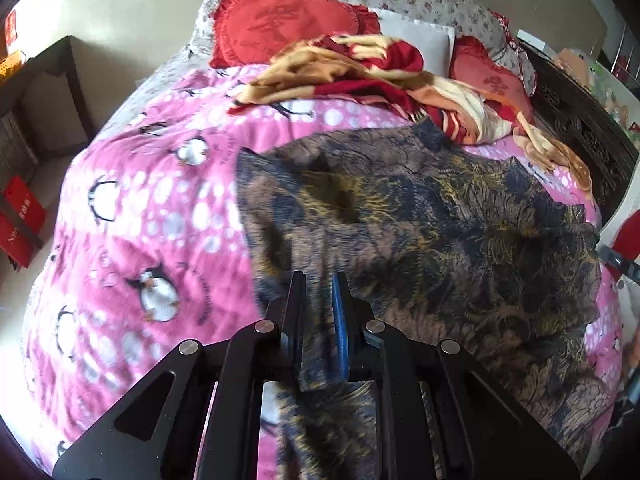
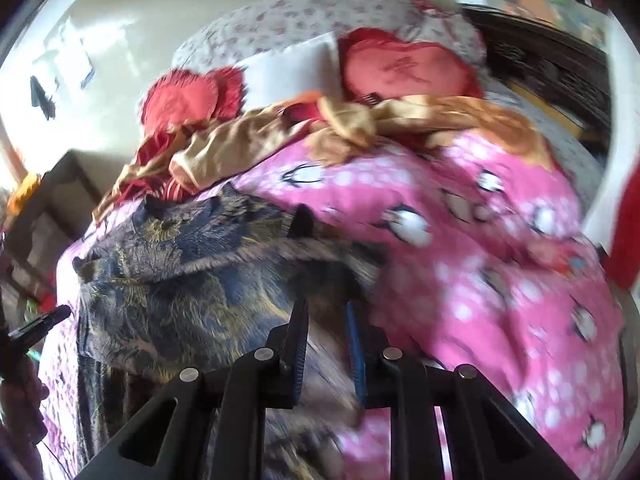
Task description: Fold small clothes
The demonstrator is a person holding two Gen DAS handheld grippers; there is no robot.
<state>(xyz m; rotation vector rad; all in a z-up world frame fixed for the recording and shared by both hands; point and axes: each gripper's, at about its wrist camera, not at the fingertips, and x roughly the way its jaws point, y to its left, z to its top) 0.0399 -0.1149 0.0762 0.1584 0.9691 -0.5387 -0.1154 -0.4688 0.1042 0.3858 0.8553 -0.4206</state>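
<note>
A dark garment with a blue, brown and gold floral print [image 1: 432, 216] lies spread on the pink penguin blanket [image 1: 152, 216]. My left gripper [image 1: 319, 284] is shut on the garment's near edge, cloth between its fingers. In the right wrist view the same garment [image 2: 180, 280] lies left of centre, its far edge lifted and folding over. My right gripper [image 2: 326, 312] is shut on the garment's near right edge. The left gripper's tip [image 2: 44, 322] shows at the far left of the right wrist view.
A red and tan blanket [image 1: 360, 72] lies crumpled behind the garment, with red heart cushions [image 1: 280, 20] and a white pillow [image 1: 420, 36] at the bedhead. A dark wooden headboard [image 1: 580, 128] runs on the right. A dark side table [image 1: 44, 92] stands at the left.
</note>
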